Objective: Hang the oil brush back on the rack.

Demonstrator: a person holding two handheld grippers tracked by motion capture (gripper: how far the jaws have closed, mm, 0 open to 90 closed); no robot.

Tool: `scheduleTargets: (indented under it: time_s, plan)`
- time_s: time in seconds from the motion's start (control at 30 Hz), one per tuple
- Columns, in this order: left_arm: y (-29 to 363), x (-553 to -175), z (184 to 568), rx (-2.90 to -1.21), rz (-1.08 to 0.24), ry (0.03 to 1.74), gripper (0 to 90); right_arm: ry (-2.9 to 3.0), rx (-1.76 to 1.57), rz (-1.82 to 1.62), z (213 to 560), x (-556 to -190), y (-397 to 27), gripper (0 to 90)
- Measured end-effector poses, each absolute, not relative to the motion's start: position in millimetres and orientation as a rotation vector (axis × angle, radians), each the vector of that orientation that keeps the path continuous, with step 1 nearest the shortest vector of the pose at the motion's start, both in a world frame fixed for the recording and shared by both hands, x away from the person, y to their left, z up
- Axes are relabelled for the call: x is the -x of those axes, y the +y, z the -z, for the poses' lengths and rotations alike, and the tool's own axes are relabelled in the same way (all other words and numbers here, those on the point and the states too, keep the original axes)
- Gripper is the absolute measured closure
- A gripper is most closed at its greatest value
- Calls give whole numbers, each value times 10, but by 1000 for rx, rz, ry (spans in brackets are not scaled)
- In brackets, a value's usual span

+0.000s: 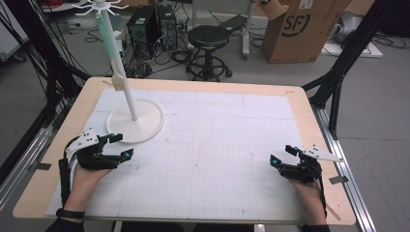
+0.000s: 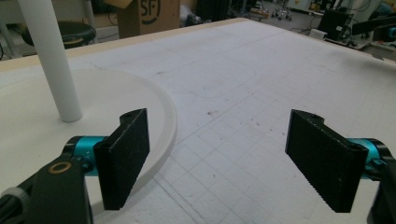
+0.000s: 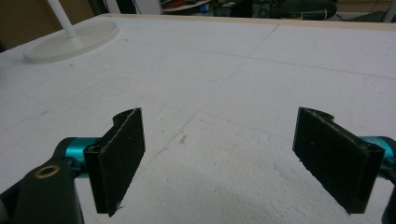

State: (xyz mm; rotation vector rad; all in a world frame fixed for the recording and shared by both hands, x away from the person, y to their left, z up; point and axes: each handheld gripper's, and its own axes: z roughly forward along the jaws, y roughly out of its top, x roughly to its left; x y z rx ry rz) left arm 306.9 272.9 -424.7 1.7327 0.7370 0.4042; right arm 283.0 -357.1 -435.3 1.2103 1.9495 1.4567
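A white stand (image 1: 130,99) with a round base (image 1: 145,128) and a tall pole rises at the table's left; hooks crown its top and a pale spatula (image 1: 117,72) hangs along the pole. My left gripper (image 1: 122,146) rests open on the white mat just below the base's near edge, nothing between its jaws. In the left gripper view the gripper (image 2: 219,158) has the base (image 2: 140,98) and pole (image 2: 51,60) just ahead at left. My right gripper (image 1: 282,155) lies open at the table's right side, empty. In the right gripper view the gripper (image 3: 219,158) faces the distant base (image 3: 74,39).
A white gridded mat (image 1: 208,145) covers a wooden table (image 1: 309,101). Beyond the far edge stand a black stool (image 1: 209,41), computer towers (image 1: 152,26) and a cardboard box (image 1: 300,29). Black frame posts (image 1: 338,72) flank the table's right side.
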Motion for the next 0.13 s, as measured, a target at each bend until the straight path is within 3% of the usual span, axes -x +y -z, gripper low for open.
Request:
scheduleTargets:
  time_s: [0.13]
  plan:
    - [2717,-3071,4256,-1740,-402,737,226,1952,-1221,-1451,4377,-2834,-3582,161]
